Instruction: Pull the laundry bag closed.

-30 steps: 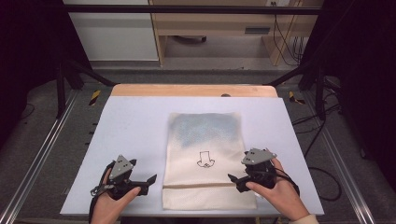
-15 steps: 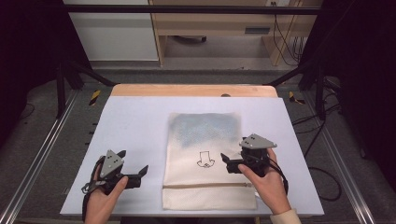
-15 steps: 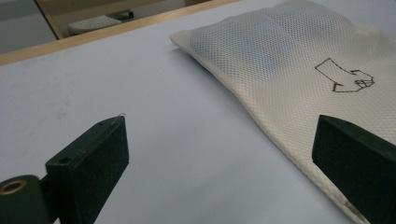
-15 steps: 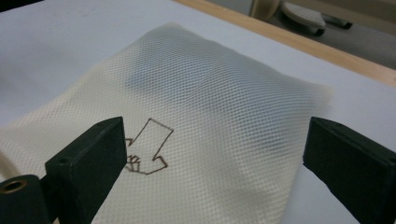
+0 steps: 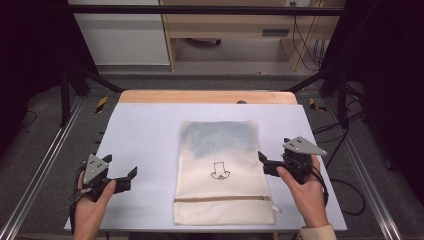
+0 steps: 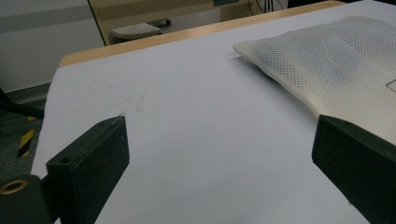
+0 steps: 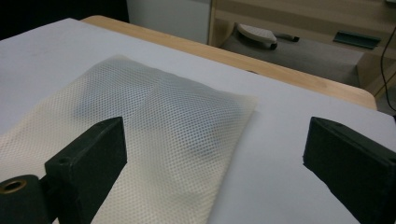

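A cream mesh bag (image 5: 220, 170) lies flat in the middle of the white table (image 5: 145, 135), with its zipper (image 5: 222, 198) toward the near edge. It has a small black drawn mark at its centre, and something bluish shows through its far half. My left gripper (image 5: 129, 179) is open, low over the table to the left of the bag, with bare table between its jaws (image 6: 219, 130). The bag (image 6: 336, 60) lies to its right. My right gripper (image 5: 264, 164) is open at the bag's right edge, and its left jaw hangs over the mesh bag (image 7: 154, 121).
A wooden strip (image 5: 205, 96) runs along the table's far edge. Metal frame rails (image 5: 45, 165) flank the table on both sides. Cables (image 5: 345, 195) trail on the floor at the right. A wooden cabinet (image 5: 225, 30) stands beyond the table.
My left gripper has moved left, away from the bag. My right gripper has moved farther up the bag's right edge and slightly outward. Both stay open, and the bag has not moved.
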`<action>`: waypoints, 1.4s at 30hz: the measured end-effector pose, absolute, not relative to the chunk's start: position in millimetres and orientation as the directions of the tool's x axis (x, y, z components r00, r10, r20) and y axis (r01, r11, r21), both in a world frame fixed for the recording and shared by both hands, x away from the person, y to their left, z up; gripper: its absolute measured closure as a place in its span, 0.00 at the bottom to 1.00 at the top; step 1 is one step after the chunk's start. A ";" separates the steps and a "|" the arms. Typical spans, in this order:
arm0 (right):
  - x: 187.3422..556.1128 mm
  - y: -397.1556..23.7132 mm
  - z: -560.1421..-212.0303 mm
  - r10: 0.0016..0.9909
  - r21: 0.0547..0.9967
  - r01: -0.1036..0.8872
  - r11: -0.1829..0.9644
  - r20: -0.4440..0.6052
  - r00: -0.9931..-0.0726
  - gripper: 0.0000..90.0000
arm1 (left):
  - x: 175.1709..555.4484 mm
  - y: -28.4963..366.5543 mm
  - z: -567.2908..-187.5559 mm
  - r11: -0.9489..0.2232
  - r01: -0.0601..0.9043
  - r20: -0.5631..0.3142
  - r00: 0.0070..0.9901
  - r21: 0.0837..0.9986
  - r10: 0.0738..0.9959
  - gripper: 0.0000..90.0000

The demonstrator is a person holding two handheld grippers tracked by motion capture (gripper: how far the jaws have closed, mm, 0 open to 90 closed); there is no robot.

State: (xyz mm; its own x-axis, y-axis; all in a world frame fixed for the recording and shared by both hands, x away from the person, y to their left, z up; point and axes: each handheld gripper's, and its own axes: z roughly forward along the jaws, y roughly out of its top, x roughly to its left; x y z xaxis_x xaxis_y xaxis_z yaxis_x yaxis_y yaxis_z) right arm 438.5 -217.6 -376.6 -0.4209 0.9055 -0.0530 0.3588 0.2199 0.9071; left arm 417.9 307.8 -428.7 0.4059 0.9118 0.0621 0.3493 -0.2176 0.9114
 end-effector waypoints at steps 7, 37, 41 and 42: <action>437.0 -243.7 -378.8 0.929 0.910 0.371 0.187 -0.041 -0.368 0.07 | 423.1 324.0 -432.1 -0.203 0.349 0.058 0.384 0.915 0.921 0.04; 440.8 -307.0 -463.7 0.958 0.895 0.415 0.167 -0.046 -0.285 0.09 | 458.9 359.9 -469.2 -0.253 0.397 0.096 0.375 0.882 0.922 0.04; 440.8 -306.3 -473.1 0.955 0.899 0.405 0.168 -0.045 -0.294 0.09 | 458.7 353.8 -471.8 -0.278 0.359 0.113 0.419 0.891 0.901 0.04; 440.5 -306.3 -475.1 0.954 0.896 0.411 0.167 -0.043 -0.295 0.09 | 458.7 351.9 -472.4 -0.281 0.351 0.114 0.428 0.893 0.896 0.04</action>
State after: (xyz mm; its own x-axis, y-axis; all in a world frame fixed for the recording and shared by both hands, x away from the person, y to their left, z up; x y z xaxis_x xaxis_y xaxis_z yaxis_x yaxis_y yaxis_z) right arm 440.5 -306.3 -475.1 -0.2952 0.9545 -0.0429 0.4110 0.1673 0.8962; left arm 458.7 351.9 -472.4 0.4281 0.8965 0.1142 0.3505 -0.2812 0.8934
